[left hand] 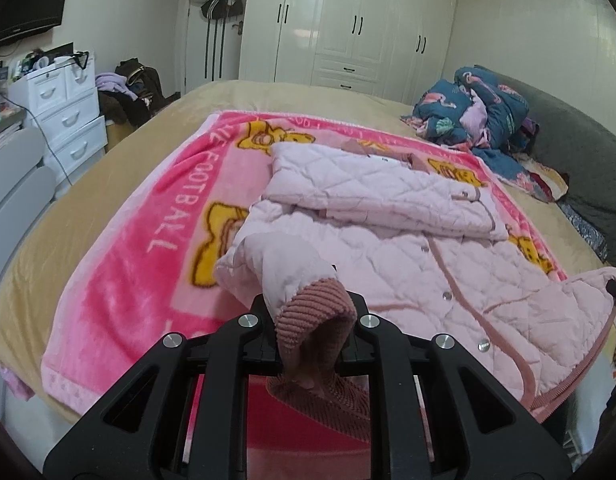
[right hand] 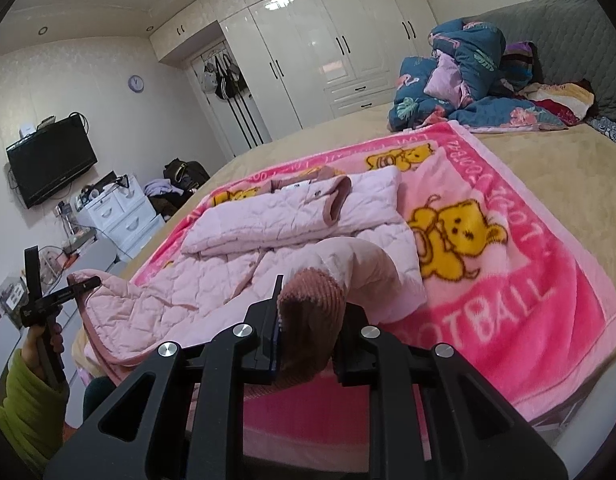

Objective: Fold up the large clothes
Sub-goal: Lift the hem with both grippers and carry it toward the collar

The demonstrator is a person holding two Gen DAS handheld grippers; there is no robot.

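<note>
Bedroom, beige bed w/ pink blanket spread on top, white wardrobe behind. Left wrist view: pink quilted jacket lies on the blanket, one sleeve already folded across it. Left gripper clamped tight on a ribbed cuff, lifted off the bed. Right wrist view: same jacket seen from the other side, TV on the far wall. Right gripper pinching the other sleeve's ribbed cuff, raised. Left gripper also in shot at left, gripping the jacket's edge, hand & green sleeve below.
</note>
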